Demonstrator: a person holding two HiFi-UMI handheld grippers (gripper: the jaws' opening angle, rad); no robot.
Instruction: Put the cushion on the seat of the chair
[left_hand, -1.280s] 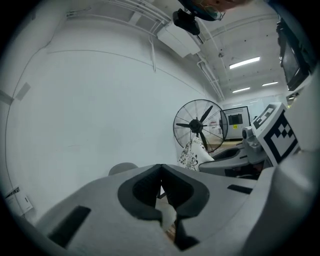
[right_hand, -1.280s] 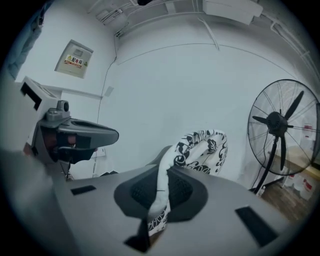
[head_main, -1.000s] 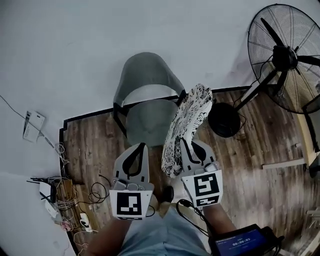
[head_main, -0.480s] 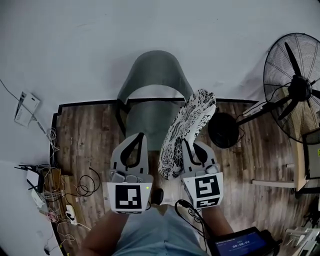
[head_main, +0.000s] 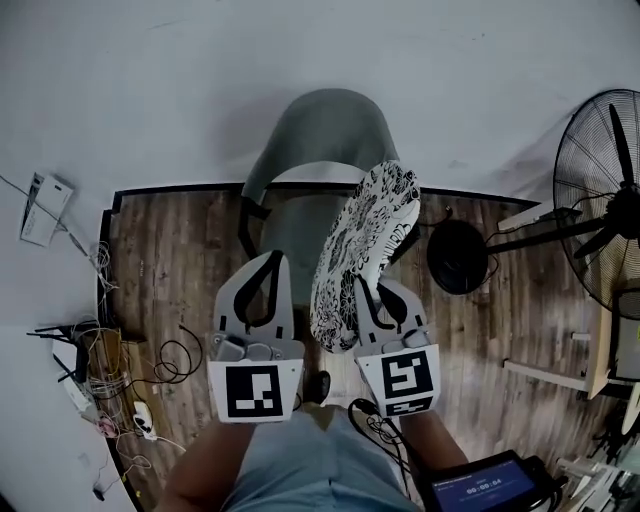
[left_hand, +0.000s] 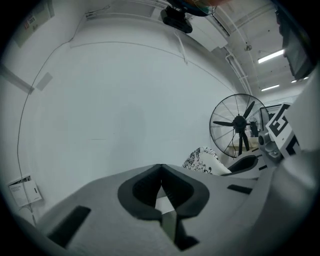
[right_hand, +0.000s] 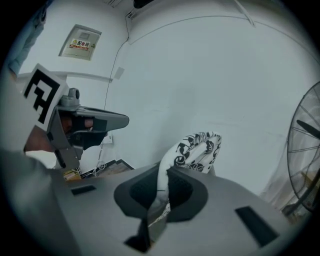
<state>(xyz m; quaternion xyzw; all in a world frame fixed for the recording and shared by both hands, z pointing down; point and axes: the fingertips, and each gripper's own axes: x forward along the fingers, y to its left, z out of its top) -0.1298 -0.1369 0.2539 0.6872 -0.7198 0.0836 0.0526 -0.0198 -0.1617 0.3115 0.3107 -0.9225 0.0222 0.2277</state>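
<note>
**Right gripper** (right_hand: 162, 186): jaws nearly closed, pinching the lower edge of the cushion (right_hand: 197, 149). In the head view this gripper (head_main: 378, 298) sits in front of the chair (head_main: 320, 130), toward its right side.

**Cushion** (head_main: 362, 250): black-and-white patterned, held on edge in the air and tilted. It overlaps the right part of the chair's seat (head_main: 288, 240), with its upper end near the right armrest. It is not lying on the seat.

**Left gripper** (left_hand: 161, 172): jaws together at the tips, nothing between them. It (head_main: 272, 262) points at the front of the seat, left of the cushion.

**Chair**: grey shell with a curved back, set against the white wall on the wooden floor (head_main: 170, 260).

**Right of the chair**: a pedestal fan (head_main: 605, 205) and its round black base (head_main: 457, 257).

**Left of the chair**: tangled cables (head_main: 130, 370) along the edge of the floor, and a paper (head_main: 45, 210) by the wall.
</note>
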